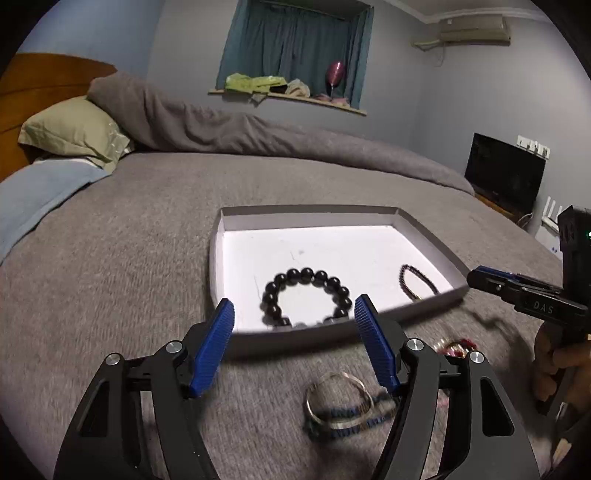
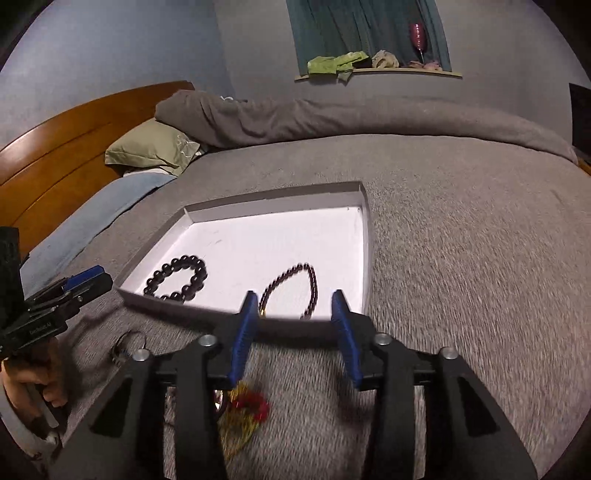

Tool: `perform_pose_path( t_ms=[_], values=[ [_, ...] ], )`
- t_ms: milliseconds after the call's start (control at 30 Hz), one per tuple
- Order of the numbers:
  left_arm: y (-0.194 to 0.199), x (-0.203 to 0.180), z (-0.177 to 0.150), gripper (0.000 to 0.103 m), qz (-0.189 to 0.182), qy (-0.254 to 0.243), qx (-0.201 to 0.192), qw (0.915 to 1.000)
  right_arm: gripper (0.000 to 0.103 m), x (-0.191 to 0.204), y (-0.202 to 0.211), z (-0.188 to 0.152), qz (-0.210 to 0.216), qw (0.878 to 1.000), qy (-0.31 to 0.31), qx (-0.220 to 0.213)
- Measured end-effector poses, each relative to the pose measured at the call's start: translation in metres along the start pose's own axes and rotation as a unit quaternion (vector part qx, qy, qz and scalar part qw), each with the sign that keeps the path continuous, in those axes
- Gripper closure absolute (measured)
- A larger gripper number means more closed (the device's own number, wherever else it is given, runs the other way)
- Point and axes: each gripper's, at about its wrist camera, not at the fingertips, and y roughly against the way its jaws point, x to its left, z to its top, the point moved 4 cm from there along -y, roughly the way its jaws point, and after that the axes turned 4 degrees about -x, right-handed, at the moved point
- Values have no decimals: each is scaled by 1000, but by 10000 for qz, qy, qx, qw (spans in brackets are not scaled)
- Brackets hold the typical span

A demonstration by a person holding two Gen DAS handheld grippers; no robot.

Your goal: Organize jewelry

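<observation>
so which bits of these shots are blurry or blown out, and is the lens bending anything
Left wrist view: the silver ring and blue beads are smeared, and the white tray floor glares. Right wrist view: the red-and-gold piece and nearby bedspread are streaked, and the fisheye curves the headboard.

The room has pale blue-grey walls [image 1: 461, 92] and a window with teal curtains [image 1: 295, 40] drawn; on its sill [image 1: 295, 99] lie some green cloth and a pink glass. A bed with a grey cover [image 1: 129, 240], a wooden headboard [image 2: 66, 155] and a green pillow [image 1: 74, 129] fills most of the view. On the right stand a dark screen [image 1: 504, 170] and, high on the wall, an air conditioner [image 1: 474, 29].
</observation>
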Motion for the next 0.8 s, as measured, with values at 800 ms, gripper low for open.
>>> perform_pose_path(
  t_ms=[800],
  values=[
    [8, -61, -46, 59, -970, -976, 380, 9898, 56, -20, 30, -53, 282, 9951, -932, 166]
  ],
)
